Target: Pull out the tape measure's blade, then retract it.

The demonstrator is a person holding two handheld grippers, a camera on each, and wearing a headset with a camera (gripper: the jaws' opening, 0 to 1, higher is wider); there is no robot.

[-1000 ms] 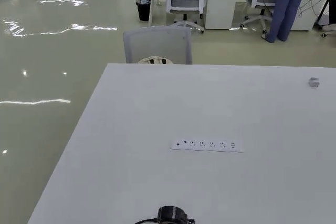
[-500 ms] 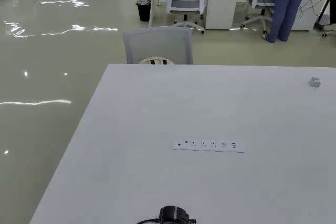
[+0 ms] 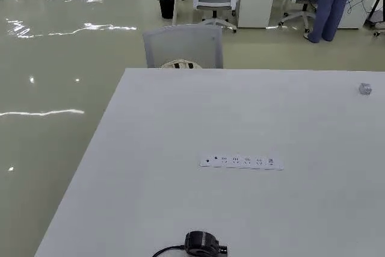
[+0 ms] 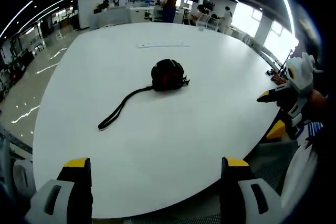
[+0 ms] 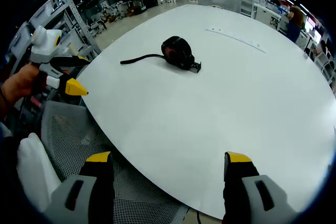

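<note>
Only the headset camera has dipped since the earlier frame, so the whole scene sits a little higher in the head view and more of the tape measure (image 3: 203, 243) shows; nothing on the table (image 3: 240, 118) has itself moved. The tape measure lies on the near side of the table, nearer than the power strip (image 3: 240, 162). Its strap (image 3: 167, 250) trails off to the left and its blade is fully wound in, with the hook (image 5: 196, 67) at the case mouth pointing right.

The left gripper (image 4: 156, 163) and the right gripper (image 5: 168, 157) both hover off the near edge with their jaws spread wide, holding nothing and well apart from the tape measure. The step in hand looks like the first approach, so no part of the task is done yet.

The main risk is that the case is loose on a smooth top. If one gripper tugs the hook before the other has pinned the case, the whole tape measure will likely slide instead of paying out blade. The hook is a small target, so the jaws could close beside it or slip off it. The strap lies on the left side, where a gripper coming in could catch it and drag the case toward the near edge. On the return, a blade let go abruptly could whip back and jolt the case.
</note>
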